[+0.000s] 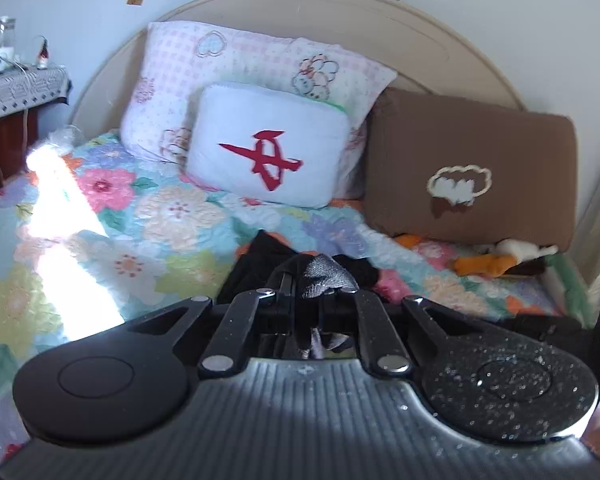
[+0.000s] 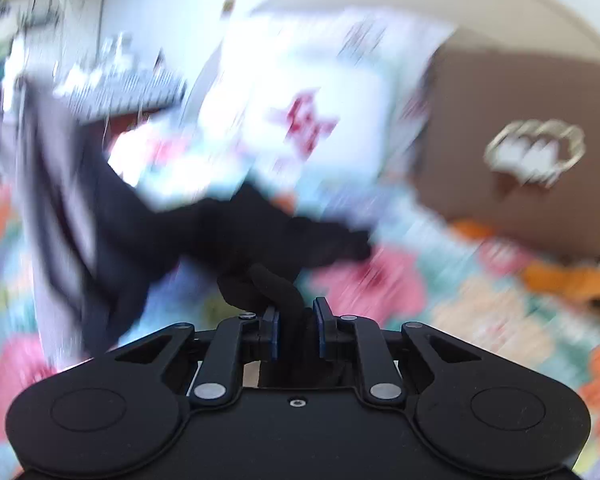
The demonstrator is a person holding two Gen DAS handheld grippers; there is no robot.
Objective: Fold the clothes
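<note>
Gripping a bunched fold of the black garment point(image 1: 260, 264), my left tool point(image 1: 312, 284) has its jaws nearly together with grey-lit cloth pinched between them; the fabric spills forward from the fingertips and lies dark on the floral quilt point(image 1: 172, 216) of the bed. My right tool point(image 2: 298, 314) is clamped on a twisted black cord or rolled edge of the same garment point(image 2: 236, 224); the blue-edged pads point(image 2: 272, 332) stand close on either side of it, and the strand rises from between them into the larger dark mass just ahead. From there the cloth stretches up and to the left across the right wrist view, lifted off the quilt point(image 2: 480, 304). That view is badly smeared, so I cannot make out finer detail of the fabric's shape.

Beyond the clothing, at the head of the bed, a white cushion with a red character point(image 1: 268, 148) leans against a pink checked pillow point(image 1: 252, 60). Beside them, to the right, sits a brown cushion with a cloud design point(image 1: 472, 172), and an orange and white soft toy point(image 1: 496, 258) lies at its foot. A curved beige headboard point(image 1: 440, 36) backs them all. A strip of bright sunlight point(image 1: 68, 240) crosses the quilt on the left, near a cloth-covered bedside stand point(image 1: 24, 88).
</note>
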